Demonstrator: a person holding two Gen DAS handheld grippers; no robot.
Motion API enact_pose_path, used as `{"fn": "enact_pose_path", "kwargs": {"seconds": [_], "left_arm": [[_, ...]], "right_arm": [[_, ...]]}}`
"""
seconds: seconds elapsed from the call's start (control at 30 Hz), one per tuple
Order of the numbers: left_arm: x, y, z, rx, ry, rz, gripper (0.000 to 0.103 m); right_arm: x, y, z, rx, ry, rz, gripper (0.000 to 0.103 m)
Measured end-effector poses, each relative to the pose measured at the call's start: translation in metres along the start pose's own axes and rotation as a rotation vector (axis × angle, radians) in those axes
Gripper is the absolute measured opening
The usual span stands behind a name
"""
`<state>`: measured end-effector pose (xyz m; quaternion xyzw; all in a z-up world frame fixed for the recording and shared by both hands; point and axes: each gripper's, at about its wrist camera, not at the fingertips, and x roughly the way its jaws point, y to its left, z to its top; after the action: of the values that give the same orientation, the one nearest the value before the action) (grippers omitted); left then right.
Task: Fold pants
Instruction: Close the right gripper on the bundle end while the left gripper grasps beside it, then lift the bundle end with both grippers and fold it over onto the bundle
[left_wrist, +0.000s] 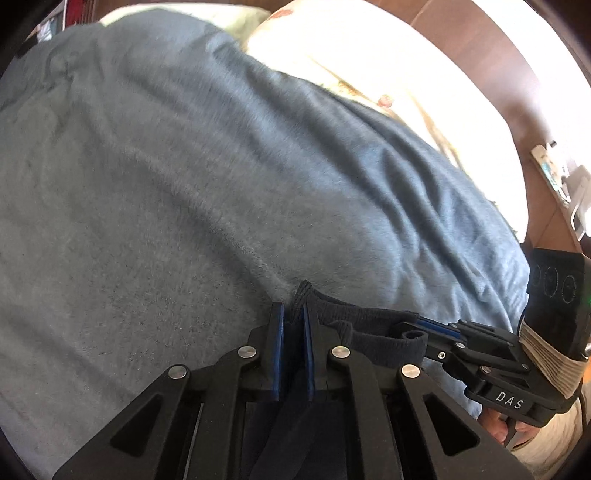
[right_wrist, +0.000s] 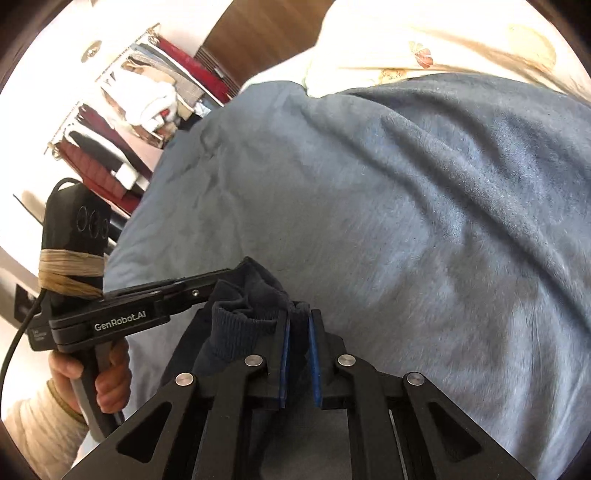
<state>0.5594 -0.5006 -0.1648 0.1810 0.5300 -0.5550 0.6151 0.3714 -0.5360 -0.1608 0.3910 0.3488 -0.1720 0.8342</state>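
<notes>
Near the bed's edge, left hand-held gripper (left_wrist: 293, 317) and right hand-held gripper (right_wrist: 298, 321), angled downward, pinch the dark pants (right_wrist: 255, 299); open blue blanket (left_wrist: 221, 166) lies beyond.

Ahead of my 2 grippers the blue blanket (left_wrist: 221, 177) lies wide and bare; only the cream pillow (left_wrist: 369, 74) blocks its far edge.

My 2 grippers sit side by side over the blanket (left_wrist: 221, 166), left gripper (left_wrist: 293, 314) left of right gripper (right_wrist: 298, 314). Pants (right_wrist: 255, 306) bunch between them, in both. Pillow (left_wrist: 369, 55) lies beyond the blanket; clothes rack (right_wrist: 140, 99) far left.
</notes>
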Motion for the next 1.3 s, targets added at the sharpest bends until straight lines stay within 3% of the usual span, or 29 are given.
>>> {"fn": "enact_pose_path", "kwargs": {"seconds": [0.2, 0.3, 0.43, 0.53, 0.73, 0.77, 0.83, 0.9, 0.93, 1.0, 1.13, 1.23, 1.3], "left_arm": [[-0.006, 0.008, 0.000, -0.007, -0.007, 0.034, 0.020], [-0.025, 0.003, 0.000, 0.042, -0.049, 0.074, 0.028], [-0.037, -0.008, -0.005, 0.120, -0.021, 0.060, 0.028], [-0.029, -0.015, -0.011, 0.161, 0.023, 0.066, 0.028], [-0.013, -0.010, -0.017, 0.125, 0.093, 0.048, 0.027], [-0.012, -0.010, -0.019, 0.120, 0.096, 0.045, 0.016], [-0.012, -0.008, -0.021, 0.115, 0.110, 0.043, 0.012], [-0.013, -0.010, -0.022, 0.123, 0.106, 0.045, 0.011], [-0.014, -0.011, -0.022, 0.124, 0.101, 0.048, 0.011], [-0.021, -0.015, -0.019, 0.132, 0.068, 0.058, 0.011], [-0.031, -0.019, -0.010, 0.134, 0.011, 0.062, 0.011], [-0.019, -0.015, -0.004, 0.124, 0.024, 0.075, 0.011], [-0.007, -0.014, -0.006, 0.124, 0.049, 0.088, 0.011]], "right_arm": [[0.019, -0.005, 0.003, -0.015, 0.051, -0.024, 0.011], [0.012, -0.006, 0.002, -0.003, 0.031, -0.062, 0.028], [-0.009, -0.010, 0.006, 0.024, -0.029, -0.114, 0.030], [-0.020, -0.007, 0.005, 0.041, -0.030, -0.048, 0.030], [-0.005, 0.004, -0.006, 0.039, 0.046, 0.034, 0.030], [0.000, 0.004, -0.007, 0.042, 0.053, 0.037, 0.030], [0.007, 0.002, -0.010, 0.048, 0.075, 0.032, 0.030], [0.009, -0.001, -0.011, 0.051, 0.080, 0.031, 0.025], [0.010, -0.002, -0.010, 0.055, 0.084, 0.033, 0.013], [0.010, -0.002, -0.009, 0.048, 0.086, 0.033, 0.010], [-0.002, 0.006, -0.006, 0.004, 0.039, 0.017, 0.008], [-0.009, 0.009, 0.001, -0.003, -0.008, -0.015, 0.008], [-0.003, 0.007, 0.003, 0.005, 0.007, -0.023, 0.008]]}}
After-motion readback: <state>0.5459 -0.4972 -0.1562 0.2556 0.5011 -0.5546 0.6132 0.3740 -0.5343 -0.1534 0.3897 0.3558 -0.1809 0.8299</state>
